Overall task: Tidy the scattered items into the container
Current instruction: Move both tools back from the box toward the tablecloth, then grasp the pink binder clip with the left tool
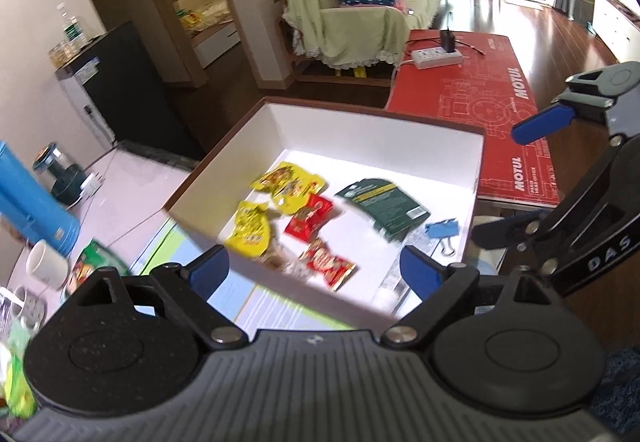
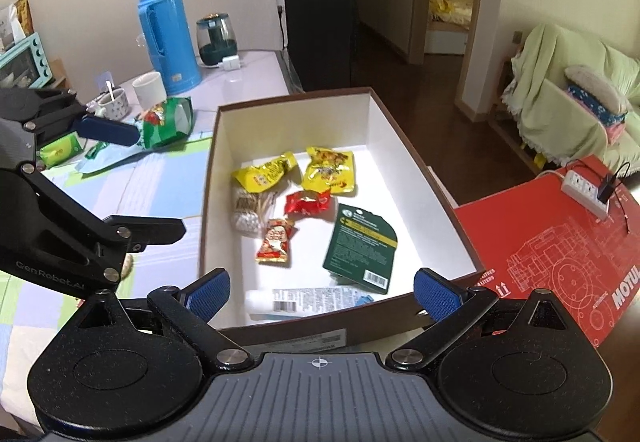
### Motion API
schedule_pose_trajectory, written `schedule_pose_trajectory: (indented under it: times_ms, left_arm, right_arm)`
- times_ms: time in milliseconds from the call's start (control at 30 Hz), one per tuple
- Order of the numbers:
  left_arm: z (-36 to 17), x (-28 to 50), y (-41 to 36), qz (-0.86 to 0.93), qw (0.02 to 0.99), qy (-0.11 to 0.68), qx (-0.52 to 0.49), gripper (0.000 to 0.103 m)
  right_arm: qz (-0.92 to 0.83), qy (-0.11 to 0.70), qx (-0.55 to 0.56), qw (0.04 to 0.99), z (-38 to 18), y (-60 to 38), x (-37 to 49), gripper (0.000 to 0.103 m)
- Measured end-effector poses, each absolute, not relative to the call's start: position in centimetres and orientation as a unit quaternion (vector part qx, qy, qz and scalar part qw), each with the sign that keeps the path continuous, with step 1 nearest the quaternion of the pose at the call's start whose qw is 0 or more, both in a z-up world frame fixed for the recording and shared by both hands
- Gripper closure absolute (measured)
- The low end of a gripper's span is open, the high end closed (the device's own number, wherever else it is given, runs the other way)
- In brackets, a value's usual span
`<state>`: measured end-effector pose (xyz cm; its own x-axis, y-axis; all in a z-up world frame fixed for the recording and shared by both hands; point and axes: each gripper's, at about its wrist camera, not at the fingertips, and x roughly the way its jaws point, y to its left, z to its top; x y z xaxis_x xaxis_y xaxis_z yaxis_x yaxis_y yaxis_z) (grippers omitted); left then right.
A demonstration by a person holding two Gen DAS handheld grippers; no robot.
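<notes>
Both grippers hang above the white-lined box [image 2: 420, 178], jaws spread apart and holding nothing. Inside lie yellow snack packets [image 2: 330, 170], red candy wrappers [image 2: 308, 202] and a dark green card [image 2: 362, 246], so they are gathered. A green snack bag [image 2: 168, 122] rests outside, on the table [image 2: 168, 198].

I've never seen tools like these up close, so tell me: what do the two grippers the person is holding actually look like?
Both look alike. The left gripper and the right gripper each have a grey ribbed body, two round black discs, black linkage arms with silver pivot pins, and two fingers with blue textured pads. White lettering on one black arm reads GenRobot.AI. No cables, hands or sleeves show.
</notes>
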<state>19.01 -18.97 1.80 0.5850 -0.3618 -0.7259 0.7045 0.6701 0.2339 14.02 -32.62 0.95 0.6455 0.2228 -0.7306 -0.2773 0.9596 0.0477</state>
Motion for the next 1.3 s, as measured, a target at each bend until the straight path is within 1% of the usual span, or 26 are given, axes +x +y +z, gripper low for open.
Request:
schedule_pose_trajectory:
  times_ms: [233,467,700,867,1067,1133,1267,1300]
  left_arm:
    - [1.8,17.9,-13.5,-0.273,0.868,0.34,0.239,0.013]
    - [0.6,16.4,-5.8,-0.226,0.883,0.362,0.194,0.012]
    - [-3.4,14.0,1.6,-0.175,0.88,0.418,0.141,0.013]
    - [-6.4,12.5,4.2,-0.158,0.869,0.451,0.13,0.015]
    - [-9.1,13.5,4.0,-0.159,0.87,0.452,0.117,0.027]
    - [-10.1,14.2,3.8,-0.158,0.869,0.455,0.114,0.036]
    - [-11.9,15.5,3.6,-0.16,0.863,0.469,0.102,0.04]
    - [-12.3,15.8,3.5,-0.161,0.861,0.473,0.1,0.042]
  right_arm:
    - [0.157,0.388,-0.032,0.907,1.1,-30.0,12.6,0.003]
    - [0.189,0.387,-0.028,0.902,0.6,-26.6,12.1,0.003]
    - [0.229,0.396,-0.025,0.889,-0.5,-23.2,12.3,0.003]
    - [0.252,0.405,-0.033,0.878,-1.4,-20.4,13.1,0.003]
    - [0.272,0.414,-0.051,0.867,-2.1,-17.8,14.5,0.003]
    - [0.277,0.419,-0.055,0.863,-2.4,-17.3,15.0,0.003]
    - [0.278,0.435,-0.061,0.855,-3.3,-16.7,16.3,0.003]
    - [0.277,0.439,-0.062,0.852,-3.5,-16.6,16.6,0.003]
